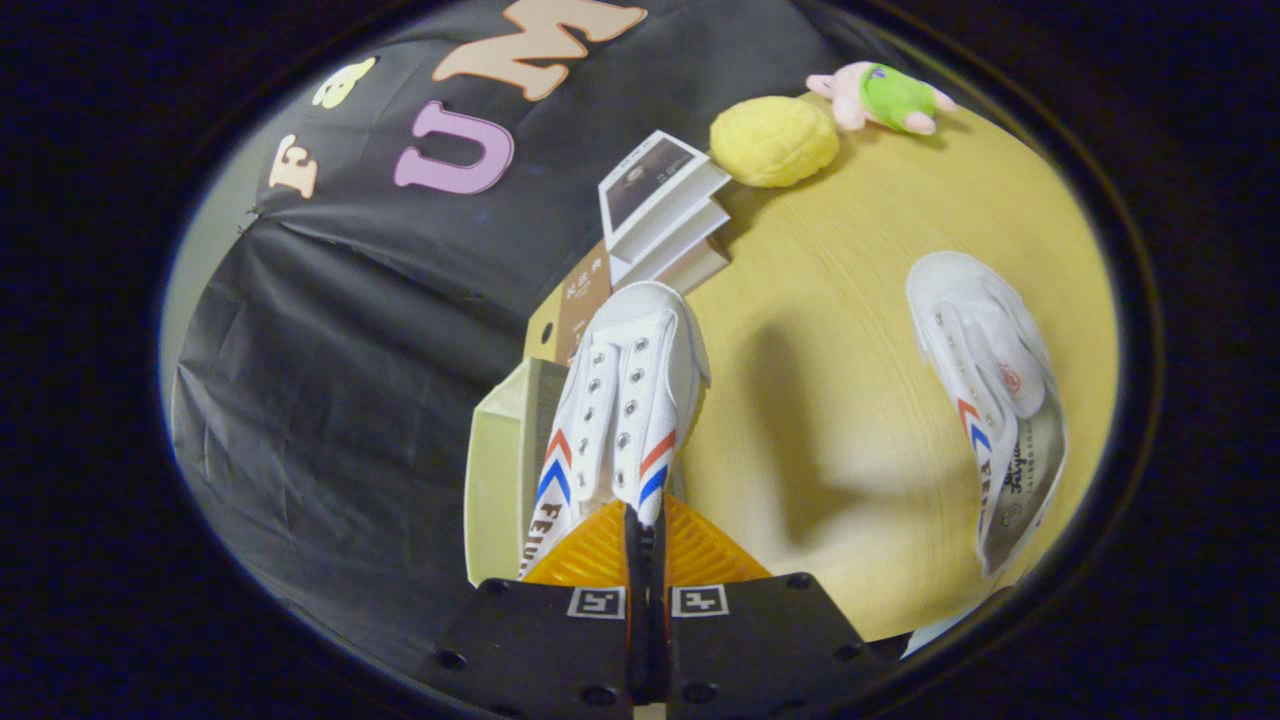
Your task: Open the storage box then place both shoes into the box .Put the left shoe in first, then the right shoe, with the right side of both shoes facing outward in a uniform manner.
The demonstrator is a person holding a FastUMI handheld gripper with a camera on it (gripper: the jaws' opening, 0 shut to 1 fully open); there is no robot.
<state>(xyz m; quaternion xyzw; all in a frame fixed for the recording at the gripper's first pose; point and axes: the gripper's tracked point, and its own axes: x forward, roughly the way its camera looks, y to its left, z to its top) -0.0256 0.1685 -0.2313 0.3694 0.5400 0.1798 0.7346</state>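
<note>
On the yellow table (850,330), the tongs (645,530) pinch the white shoe (625,400) at 12 o'clock, over the open box (495,470), and a thin grip could drop it.

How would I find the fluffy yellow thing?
Start at the pale wooden table and look past the gripper, shut on a white canvas shoe. Beyond it, beside stacked white books, sits the round yellow plush. Its neighbour, a pink-and-green plush toy, is smaller.
</note>
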